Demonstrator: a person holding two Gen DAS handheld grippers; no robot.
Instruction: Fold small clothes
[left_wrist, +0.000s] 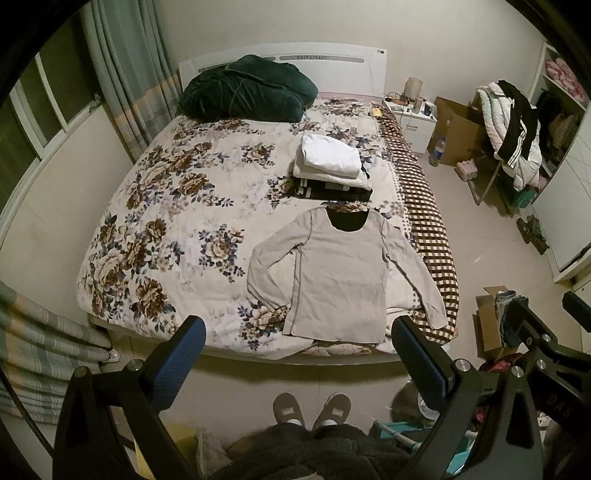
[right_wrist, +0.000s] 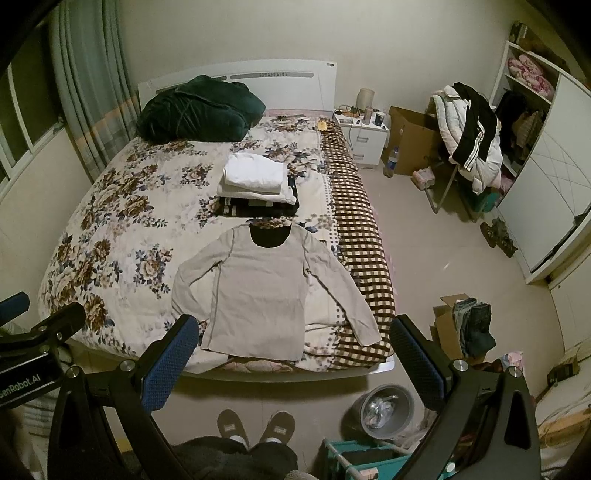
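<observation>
The person's slippers (left_wrist: 312, 410) show, the rest cut off by the lower edge

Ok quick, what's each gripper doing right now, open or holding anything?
Left gripper: open, holding nothing, above the foot of the bed.
Right gripper: open, holding nothing, clear of the beige shirt.

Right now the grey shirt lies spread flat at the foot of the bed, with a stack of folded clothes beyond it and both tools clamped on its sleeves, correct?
Not quite: neither tool touches the shirt. In both wrist views the tools hang open above the floor, short of the bed. The stack does lie beyond the shirt.
</observation>
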